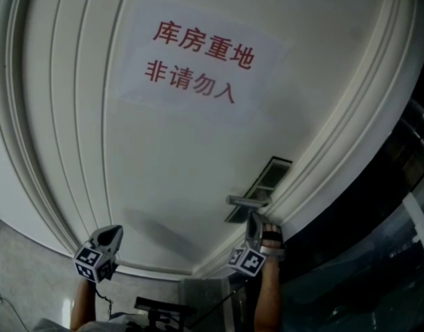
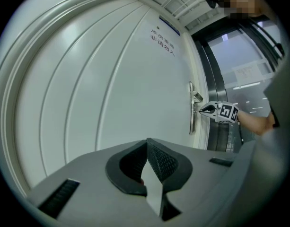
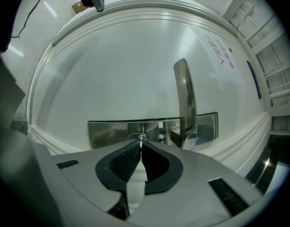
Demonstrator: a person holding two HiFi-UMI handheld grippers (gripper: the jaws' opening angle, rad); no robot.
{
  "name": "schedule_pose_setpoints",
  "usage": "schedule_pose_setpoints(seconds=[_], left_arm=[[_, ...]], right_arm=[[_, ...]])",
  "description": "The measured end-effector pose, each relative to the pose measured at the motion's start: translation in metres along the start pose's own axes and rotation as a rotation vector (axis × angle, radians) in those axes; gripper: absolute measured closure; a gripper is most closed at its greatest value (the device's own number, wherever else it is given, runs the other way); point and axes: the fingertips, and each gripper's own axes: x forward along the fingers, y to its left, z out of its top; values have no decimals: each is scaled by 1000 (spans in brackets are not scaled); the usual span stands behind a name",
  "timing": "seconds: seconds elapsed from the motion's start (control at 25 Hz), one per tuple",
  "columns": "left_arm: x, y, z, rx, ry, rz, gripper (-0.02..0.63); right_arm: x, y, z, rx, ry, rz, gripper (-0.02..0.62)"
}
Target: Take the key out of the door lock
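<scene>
White paper sign [image 1: 198, 61] on upper door [image 1: 163, 178] panel, red print, 2 lines: "库房重地" over "非请勿入"; illegible in left gripper view.

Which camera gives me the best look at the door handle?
The right gripper view: the door handle is close and large, rising from the metal lock plate. The head view shows the handle small and foreshortened. The left gripper view shows the handle only as a tiny, far-off side profile at the door's edge.
</scene>
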Motion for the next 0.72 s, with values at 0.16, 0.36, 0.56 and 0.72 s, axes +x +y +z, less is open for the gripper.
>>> schedule_pose_setpoints(seconds=[0.16,0.36,0.56,0.72], left_arm=[[-3,4,0,-1,0,8,601],[-5,7,0,-2,1,10,601],[-8,6,-2,-5,8,9,601],[-8,3,-1,-4,4,3,601]], right_arm=[[0,2,-1,-6,8,9,575],[-1,-2,0,-17,9,-2,575],[-6,-3,0,-10,4,3,575],[-8,-2,-1,-9,6,7,574]])
